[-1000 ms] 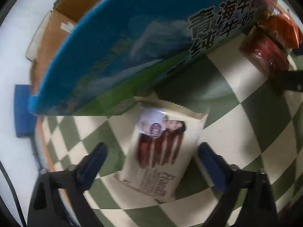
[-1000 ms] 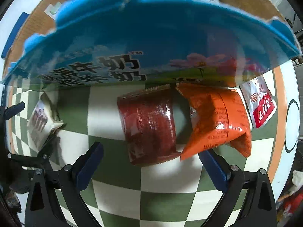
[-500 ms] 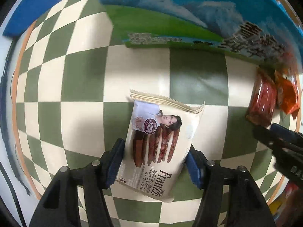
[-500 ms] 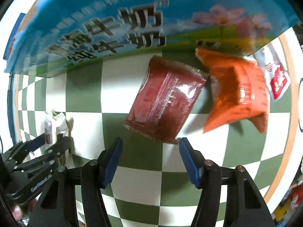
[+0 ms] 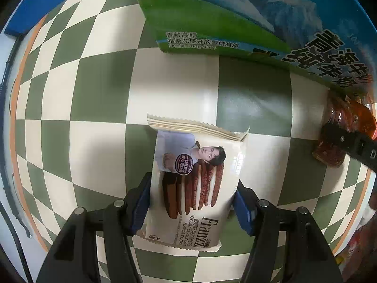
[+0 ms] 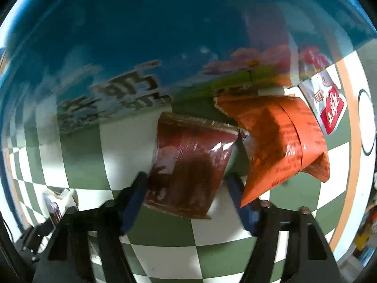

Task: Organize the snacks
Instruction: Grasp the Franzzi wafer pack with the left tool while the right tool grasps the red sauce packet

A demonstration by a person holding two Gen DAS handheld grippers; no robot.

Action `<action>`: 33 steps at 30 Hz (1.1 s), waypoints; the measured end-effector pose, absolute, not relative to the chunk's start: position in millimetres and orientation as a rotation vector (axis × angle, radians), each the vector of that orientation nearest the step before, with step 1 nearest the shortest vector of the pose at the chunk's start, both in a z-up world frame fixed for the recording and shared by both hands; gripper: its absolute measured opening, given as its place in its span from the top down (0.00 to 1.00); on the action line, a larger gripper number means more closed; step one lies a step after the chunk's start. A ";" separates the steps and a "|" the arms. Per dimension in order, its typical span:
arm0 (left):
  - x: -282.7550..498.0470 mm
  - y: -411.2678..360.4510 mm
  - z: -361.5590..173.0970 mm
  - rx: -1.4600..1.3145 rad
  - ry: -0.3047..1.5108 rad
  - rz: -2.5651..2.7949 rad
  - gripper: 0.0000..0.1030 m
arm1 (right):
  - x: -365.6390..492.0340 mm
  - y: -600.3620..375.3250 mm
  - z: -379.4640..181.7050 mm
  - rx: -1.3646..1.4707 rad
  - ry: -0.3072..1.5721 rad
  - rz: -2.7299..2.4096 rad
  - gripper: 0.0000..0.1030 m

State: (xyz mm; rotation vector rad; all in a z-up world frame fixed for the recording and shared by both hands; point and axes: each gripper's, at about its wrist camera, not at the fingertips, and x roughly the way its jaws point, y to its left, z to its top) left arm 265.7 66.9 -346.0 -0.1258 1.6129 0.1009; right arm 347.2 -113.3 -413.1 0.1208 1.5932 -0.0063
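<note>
The left tool (image 5: 192,202) is gripping the cream biscuit packet (image 5: 190,184), its blue pads pressing both long edges though its jaws are easing apart. The right tool (image 6: 186,195) is closing its jaws around the dark red snack pack (image 6: 188,167), which is lying on the checkered bench (image 6: 80,146) beside an orange pouch (image 6: 280,141) and against the blue milk carton (image 6: 165,35).

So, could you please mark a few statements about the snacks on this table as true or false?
1. The tablecloth is checked green and cream. True.
2. In the right wrist view, the orange packet lies left of the dark red packet. False: it lies to its right.
3. The big box is mostly red. False: it is blue and green.
4. The cookie packet reads Franzzi. True.
</note>
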 end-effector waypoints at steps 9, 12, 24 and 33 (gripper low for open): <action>273.2 52.2 -361.3 -0.141 1.622 0.106 0.43 | 300.3 -101.6 -416.3 -0.037 1.654 0.082 0.42; 255.2 42.3 -358.1 -0.121 1.622 0.093 0.43 | 271.1 -115.5 -417.5 -0.061 1.703 0.120 0.42; 201.7 2.8 -378.3 -0.087 1.699 0.019 0.42 | 215.5 -144.2 -429.3 0.028 1.792 0.150 0.40; 201.3 -2.7 -382.5 -0.046 1.685 0.021 0.41 | 237.9 -149.4 -440.4 0.068 1.784 0.098 0.36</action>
